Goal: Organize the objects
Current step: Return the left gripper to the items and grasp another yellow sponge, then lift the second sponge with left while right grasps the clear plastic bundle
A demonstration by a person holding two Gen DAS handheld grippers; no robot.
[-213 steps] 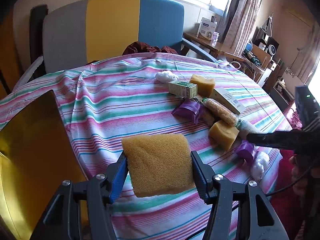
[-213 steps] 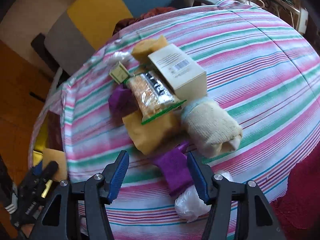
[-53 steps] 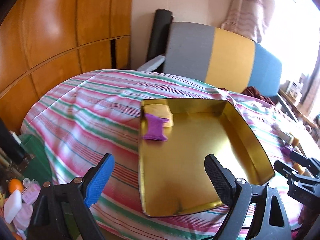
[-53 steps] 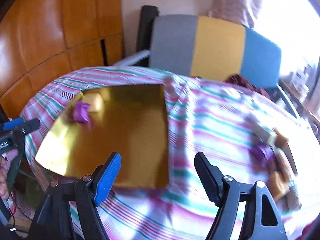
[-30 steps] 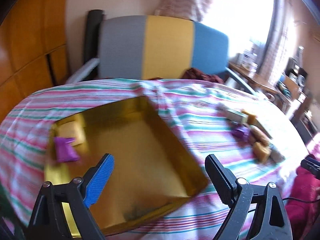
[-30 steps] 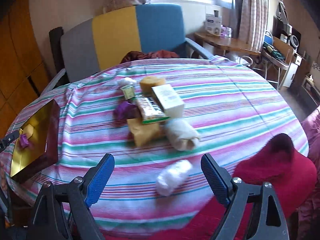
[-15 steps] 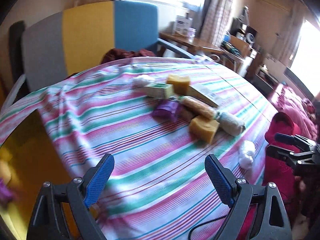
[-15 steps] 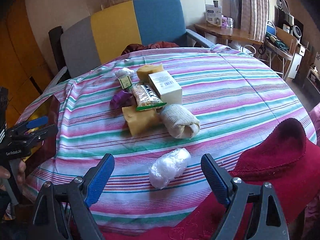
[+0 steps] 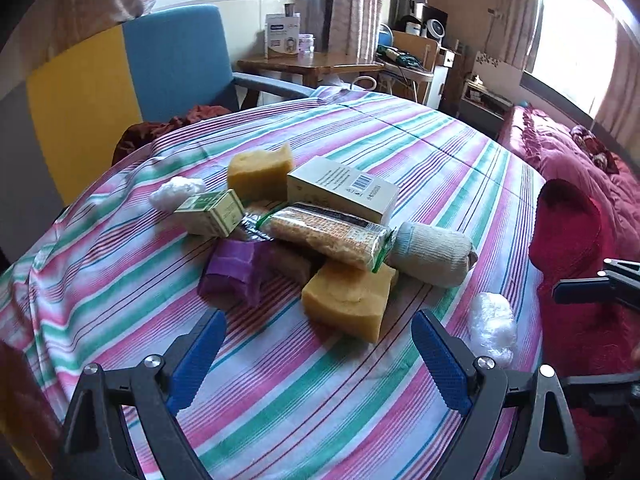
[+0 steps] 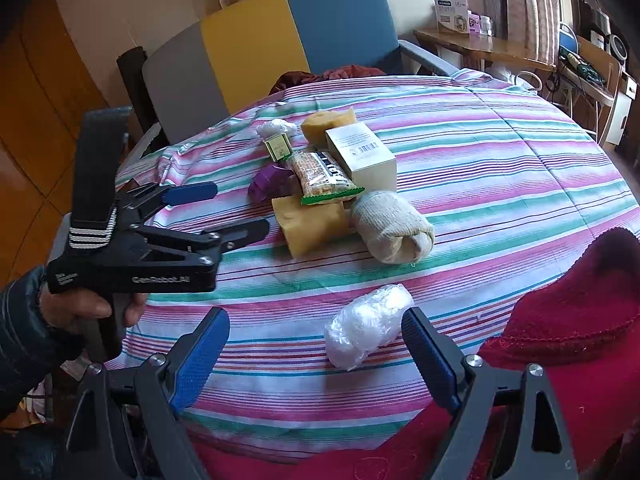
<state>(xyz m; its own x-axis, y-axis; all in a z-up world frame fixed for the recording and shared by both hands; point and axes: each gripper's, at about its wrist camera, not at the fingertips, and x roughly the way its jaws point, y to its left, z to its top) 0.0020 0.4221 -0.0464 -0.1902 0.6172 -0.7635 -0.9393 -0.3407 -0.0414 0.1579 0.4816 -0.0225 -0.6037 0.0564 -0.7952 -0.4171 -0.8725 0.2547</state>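
**Both grippers empty over the pile**

While we hold our left gripper [image 9: 318,354] over the striped cloth [image 9: 280,400], its blue fingers [image 9: 198,358] stand spread wide with nothing between them. Seven seconds ago they pinched a yellow sponge; a second ago they looked down into the gold tray, which is now out of both views. The pile now lies just ahead of this gripper: a near sponge [image 9: 348,300], a purple wrapper [image 9: 234,270], a snack bar [image 9: 328,236] resting across the top, a rolled sock [image 9: 432,254], a green box [image 9: 212,212], a white carton [image 9: 344,192], a far sponge [image 9: 258,172] and a cotton wad [image 9: 176,194] behind it.

Our right gripper [image 10: 314,354] also stands wide apart and empty, much as it did a second ago. A plastic-wrapped ball [image 10: 366,326] lies on the cloth between its fingers, nearer the right one, untouched. At the left of the right wrist view, a hand [image 10: 86,308] in a dark sleeve grips the left tool's handle, its tips close beside the near sponge. A red cloth [image 10: 560,320] lies at the table's near right edge.
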